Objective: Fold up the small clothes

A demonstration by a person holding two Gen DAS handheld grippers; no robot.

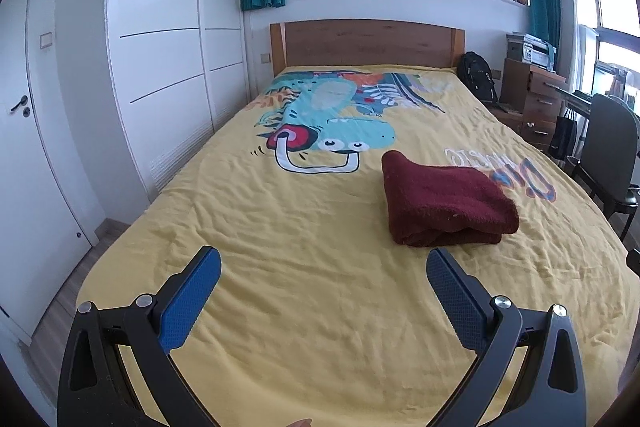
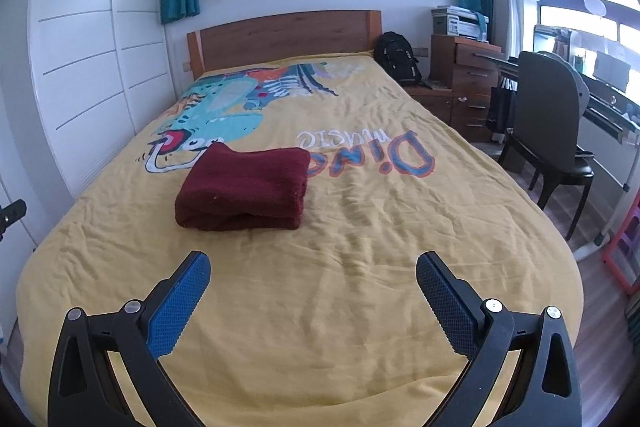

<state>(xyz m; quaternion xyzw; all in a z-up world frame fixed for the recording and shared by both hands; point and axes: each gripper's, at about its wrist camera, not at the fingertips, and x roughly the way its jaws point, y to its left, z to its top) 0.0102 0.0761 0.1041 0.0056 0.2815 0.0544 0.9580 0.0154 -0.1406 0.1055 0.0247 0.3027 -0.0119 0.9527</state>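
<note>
Garment (image 1: 446, 201), folded, lies ahead-right of the left gripper (image 1: 324, 267) and ahead-left of the right gripper (image 2: 313, 269), both spread wide and empty.

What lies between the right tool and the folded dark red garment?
Only bare, wrinkled yellow bedspread separates the open right tool from the folded dark red fleecy garment; the right wrist view shows it.

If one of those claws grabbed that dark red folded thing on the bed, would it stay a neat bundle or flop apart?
The dark red folded garment looks thick and fuzzy, so it is probably soft and would sag if lifted by one edge. Its stacked layers look loose, so they would likely slide open. Pushed across the wrinkled yellow bedspread, it would probably bunch rather than glide.
</note>
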